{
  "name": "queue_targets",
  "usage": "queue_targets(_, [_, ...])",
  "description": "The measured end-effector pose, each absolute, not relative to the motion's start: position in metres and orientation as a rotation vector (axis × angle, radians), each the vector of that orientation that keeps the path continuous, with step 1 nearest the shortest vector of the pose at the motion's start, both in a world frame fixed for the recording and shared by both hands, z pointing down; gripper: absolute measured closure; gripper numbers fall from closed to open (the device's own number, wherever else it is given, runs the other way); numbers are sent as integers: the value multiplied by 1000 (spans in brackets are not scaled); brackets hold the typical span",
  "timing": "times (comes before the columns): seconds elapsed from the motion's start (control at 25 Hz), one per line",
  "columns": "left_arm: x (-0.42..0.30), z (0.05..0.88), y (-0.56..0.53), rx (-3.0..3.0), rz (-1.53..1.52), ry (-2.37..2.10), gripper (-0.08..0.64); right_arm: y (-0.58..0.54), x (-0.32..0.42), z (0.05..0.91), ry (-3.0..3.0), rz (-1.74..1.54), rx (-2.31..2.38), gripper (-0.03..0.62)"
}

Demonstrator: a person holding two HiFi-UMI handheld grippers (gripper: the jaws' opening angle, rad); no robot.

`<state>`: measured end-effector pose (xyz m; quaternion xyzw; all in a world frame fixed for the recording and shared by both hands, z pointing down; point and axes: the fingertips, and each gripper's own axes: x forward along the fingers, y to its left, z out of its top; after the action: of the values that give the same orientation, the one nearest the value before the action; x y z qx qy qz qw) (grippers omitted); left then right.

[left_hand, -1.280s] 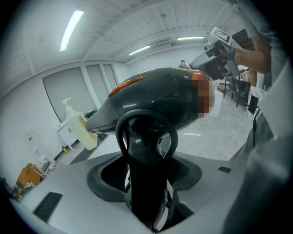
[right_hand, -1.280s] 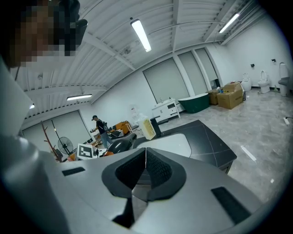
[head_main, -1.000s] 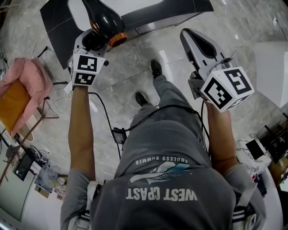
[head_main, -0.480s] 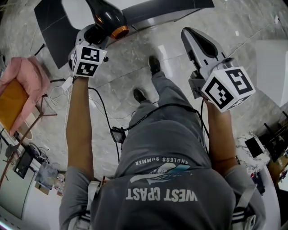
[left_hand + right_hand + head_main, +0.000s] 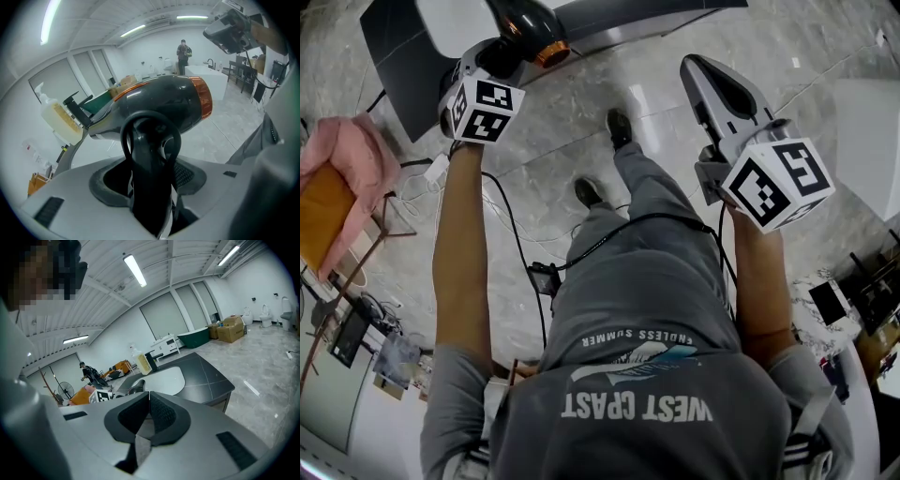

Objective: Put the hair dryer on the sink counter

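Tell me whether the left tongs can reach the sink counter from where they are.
Probably yes. The left tongs, shut on the handle of the hair dryer, hang over the edge of the dark counter beside the white basin, and nothing shows between them and its top.

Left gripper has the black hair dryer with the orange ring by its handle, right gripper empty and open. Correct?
Not quite: the right gripper is empty but shut; the right gripper view shows its fingers pressed together. The rest holds: the left gripper grips the black hair dryer with the orange ring by its handle.
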<state>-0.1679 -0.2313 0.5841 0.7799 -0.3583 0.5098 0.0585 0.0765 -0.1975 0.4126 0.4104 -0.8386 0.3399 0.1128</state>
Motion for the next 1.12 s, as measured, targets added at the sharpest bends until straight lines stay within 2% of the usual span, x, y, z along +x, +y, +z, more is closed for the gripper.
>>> queue_targets(0.56, [-171, 602, -232, 2328, 1624, -1036, 311, -191, 81, 423, -2444, 1025, 1208, 565])
queue_targets(1.12, [-168, 606, -237, 2312, 1485, -932, 299, -193, 79, 423, -2439, 1030, 1195, 565])
